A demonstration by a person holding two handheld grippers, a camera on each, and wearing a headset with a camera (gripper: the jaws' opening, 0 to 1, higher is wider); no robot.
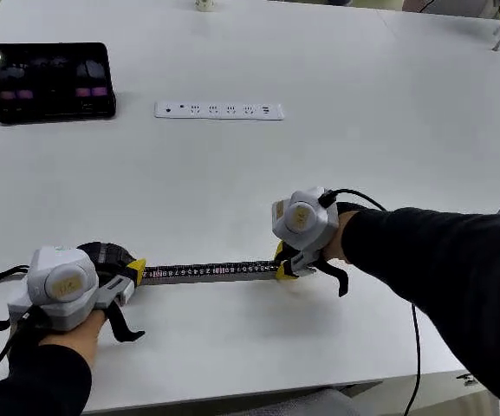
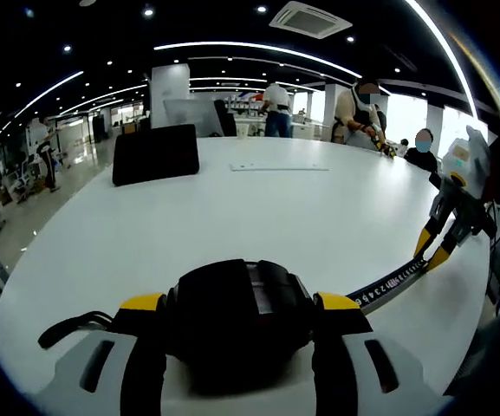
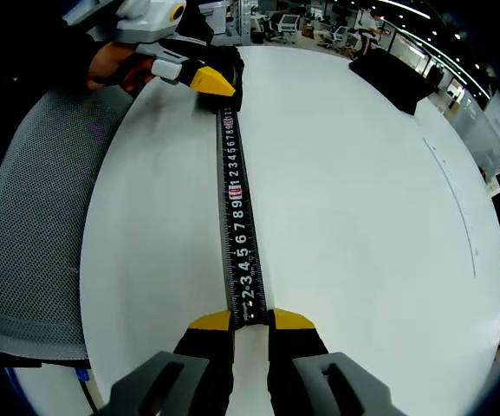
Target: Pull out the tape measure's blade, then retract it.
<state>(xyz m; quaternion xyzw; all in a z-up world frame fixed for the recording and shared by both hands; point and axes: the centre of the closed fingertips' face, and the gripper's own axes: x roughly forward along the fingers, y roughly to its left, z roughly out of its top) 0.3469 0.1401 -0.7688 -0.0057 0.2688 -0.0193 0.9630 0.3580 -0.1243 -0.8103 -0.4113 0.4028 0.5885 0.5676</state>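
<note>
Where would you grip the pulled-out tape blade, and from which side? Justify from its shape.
Grip the blade at its free tip, coming along its length from the end opposite the case. It is a thin, narrow strip lying flat on the table, so jaws closing across its edges, as the right gripper does, probably suit it.

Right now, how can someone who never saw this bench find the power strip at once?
Start at the white workbench and look at its far half, beyond the tape blade. Just right of the black tablet lies the power strip: a long flat white bar with a row of sockets, pale where the tablet is dark.
</note>
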